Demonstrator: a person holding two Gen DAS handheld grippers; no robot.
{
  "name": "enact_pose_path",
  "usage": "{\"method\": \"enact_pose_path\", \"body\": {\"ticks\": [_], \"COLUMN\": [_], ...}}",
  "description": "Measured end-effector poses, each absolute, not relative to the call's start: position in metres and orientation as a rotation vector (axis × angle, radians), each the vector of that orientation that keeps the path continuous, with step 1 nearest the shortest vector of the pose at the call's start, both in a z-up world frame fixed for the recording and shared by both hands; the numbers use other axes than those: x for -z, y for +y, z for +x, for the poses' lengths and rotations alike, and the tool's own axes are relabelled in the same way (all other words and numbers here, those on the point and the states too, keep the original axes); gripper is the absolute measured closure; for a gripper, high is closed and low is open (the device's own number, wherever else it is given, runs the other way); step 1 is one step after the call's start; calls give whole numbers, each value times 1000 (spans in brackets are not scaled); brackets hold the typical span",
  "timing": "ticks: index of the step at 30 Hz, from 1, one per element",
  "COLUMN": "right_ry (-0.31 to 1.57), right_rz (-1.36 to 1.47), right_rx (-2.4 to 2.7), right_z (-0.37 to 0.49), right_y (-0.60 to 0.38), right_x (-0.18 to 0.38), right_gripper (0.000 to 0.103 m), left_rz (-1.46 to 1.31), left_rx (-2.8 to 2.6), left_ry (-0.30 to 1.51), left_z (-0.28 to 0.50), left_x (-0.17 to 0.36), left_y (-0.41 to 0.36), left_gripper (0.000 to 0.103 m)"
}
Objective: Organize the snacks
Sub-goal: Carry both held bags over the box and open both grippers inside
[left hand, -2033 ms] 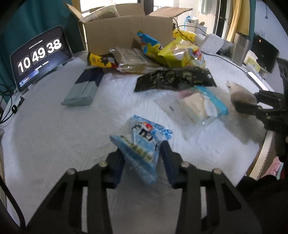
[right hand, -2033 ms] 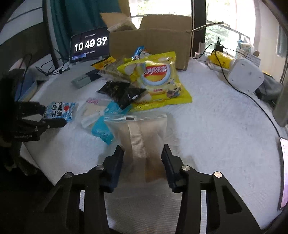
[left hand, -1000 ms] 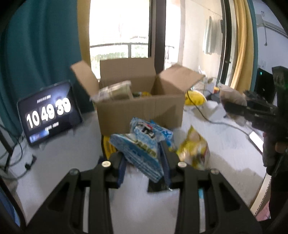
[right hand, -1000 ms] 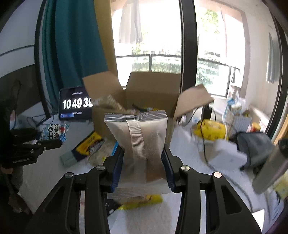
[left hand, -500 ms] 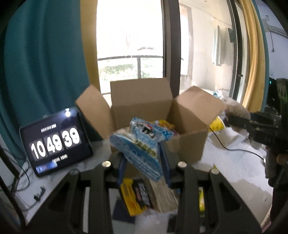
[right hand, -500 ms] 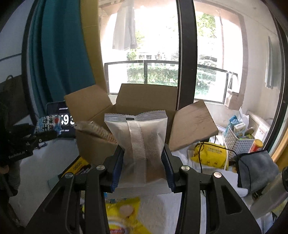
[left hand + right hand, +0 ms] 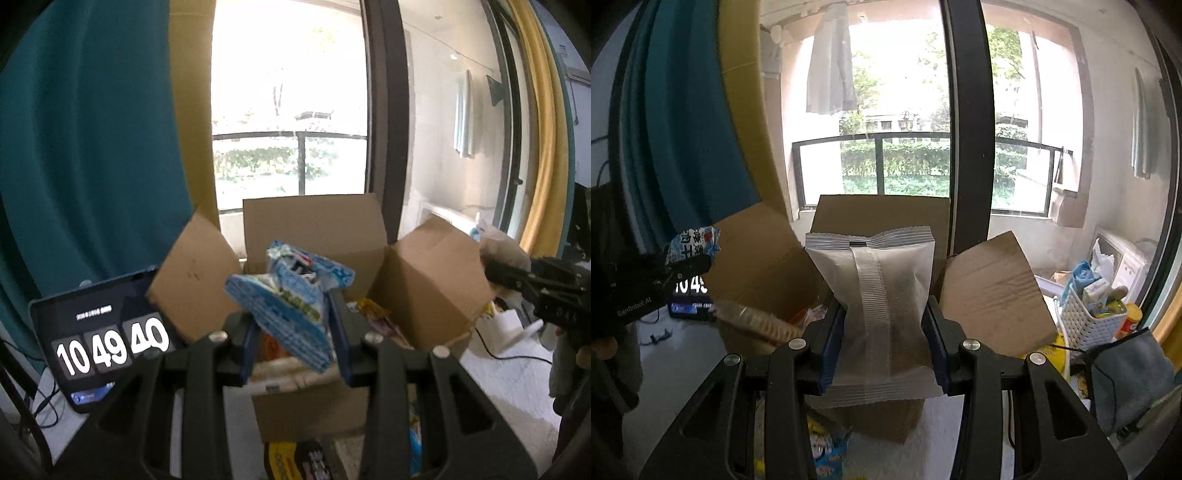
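My left gripper (image 7: 293, 334) is shut on a blue and white snack packet (image 7: 290, 306), held up in front of the open cardboard box (image 7: 436, 291). My right gripper (image 7: 884, 332) is shut on a translucent beige packet (image 7: 886, 310) with a crimped seam, also just before the box (image 7: 764, 266). Several snacks lie inside the box. In the left wrist view the right gripper (image 7: 517, 277) shows at the right edge with its beige packet. In the right wrist view the left gripper (image 7: 690, 264) shows at the left with the blue packet (image 7: 694, 242).
A tablet clock (image 7: 103, 343) stands left of the box. Loose snack bags (image 7: 295, 459) lie on the white table below my fingers. A white basket of items (image 7: 1093, 306), a grey cloth (image 7: 1126, 380) and a cable (image 7: 509, 354) sit to the right. A window is behind.
Both grippers have risen from the table and moved up to the box with their packets; the box now fills the middle of both views and its inside shows.
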State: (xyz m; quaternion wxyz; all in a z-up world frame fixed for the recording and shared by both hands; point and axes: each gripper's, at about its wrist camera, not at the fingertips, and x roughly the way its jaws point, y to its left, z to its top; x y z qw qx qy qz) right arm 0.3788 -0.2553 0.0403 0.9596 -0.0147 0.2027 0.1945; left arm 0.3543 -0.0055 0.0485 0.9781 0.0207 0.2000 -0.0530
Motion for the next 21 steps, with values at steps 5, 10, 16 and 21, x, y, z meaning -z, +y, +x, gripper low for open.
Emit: {"method": "enact_pose_path", "body": {"ticks": [5, 10, 16, 21], "right_ry": [436, 445, 423, 450], "right_rz": [1, 14, 32, 10], "right_rx": [-401, -390, -386, -382], "right_z": [409, 431, 430, 416], "right_y": [-246, -235, -235, -239], "right_x": [-36, -33, -33, -28], "right_gripper": [59, 59, 26, 26], "left_rz": [69, 69, 16, 19], "left_rx": [95, 58, 61, 72], "left_ry": [395, 406, 385, 384], "left_z": [379, 402, 398, 381], "left_x": [-50, -49, -50, -55], "left_y": [-7, -7, -2, -3], "left_gripper": [67, 63, 19, 19]}}
